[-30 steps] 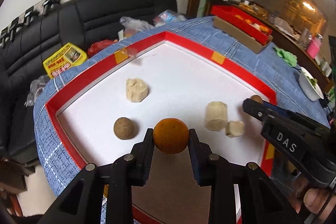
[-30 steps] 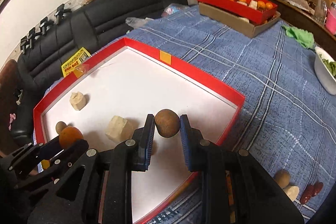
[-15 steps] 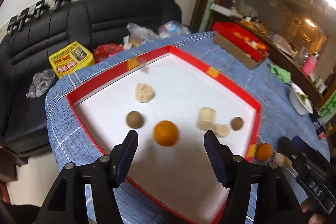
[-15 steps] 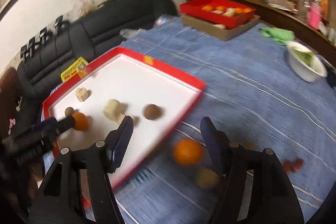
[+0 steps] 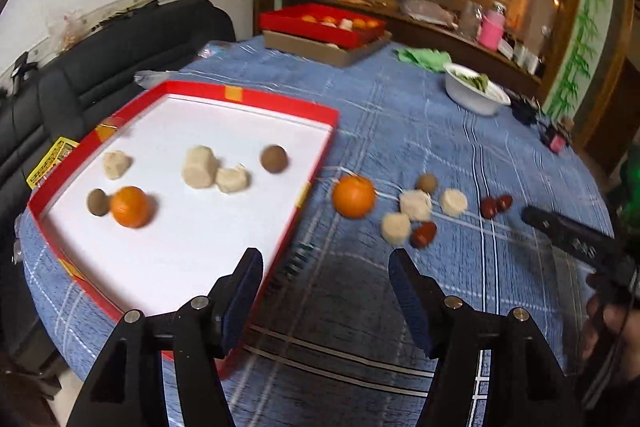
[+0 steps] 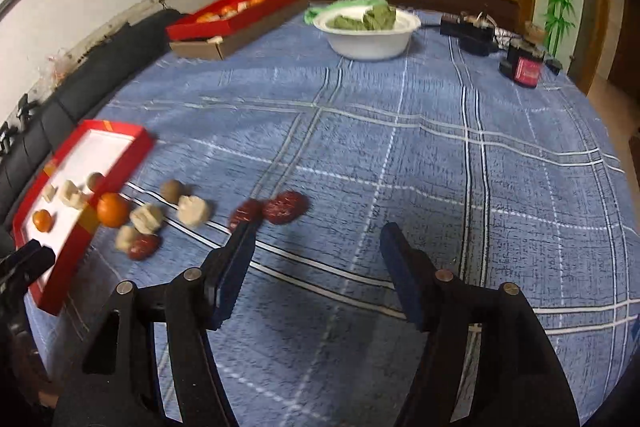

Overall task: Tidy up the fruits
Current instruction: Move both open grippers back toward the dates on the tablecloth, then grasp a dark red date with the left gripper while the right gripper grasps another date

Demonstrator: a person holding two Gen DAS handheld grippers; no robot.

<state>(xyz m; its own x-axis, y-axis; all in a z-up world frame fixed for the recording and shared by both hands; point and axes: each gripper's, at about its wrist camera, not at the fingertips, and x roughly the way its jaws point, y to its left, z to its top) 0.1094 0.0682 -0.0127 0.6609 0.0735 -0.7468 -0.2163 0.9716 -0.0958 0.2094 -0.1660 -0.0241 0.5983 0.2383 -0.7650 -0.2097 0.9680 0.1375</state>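
Observation:
A red-rimmed white tray point(image 5: 256, 99) holds an orange point(image 5: 130, 207), two brown round fruits point(image 5: 273, 158) and three pale lumps point(image 5: 199, 167). On the blue cloth to its right lie another orange point(image 5: 354, 196), a brown fruit point(image 5: 426, 183), three pale lumps point(image 5: 416, 205) and red dates point(image 5: 496, 205). My left gripper point(image 5: 326, 265) is open and empty over the tray's near right corner. My right gripper point(image 6: 316, 241) is open and empty over the cloth, just right of the dates point(image 6: 285, 207); the tray point(image 6: 120, 129) is at far left.
A white bowl point(image 6: 368, 41) of greens stands at the back. A second red tray of fruit on a cardboard box point(image 6: 230, 21) sits at the back left. Small dark boxes point(image 6: 524, 67) lie at the back right. A black sofa point(image 5: 80, 67) is behind the table.
Both grippers opened and let go of their fruit: the orange and the brown fruit now lie in the tray. Both grippers pulled back and swung right toward the loose fruit on the cloth.

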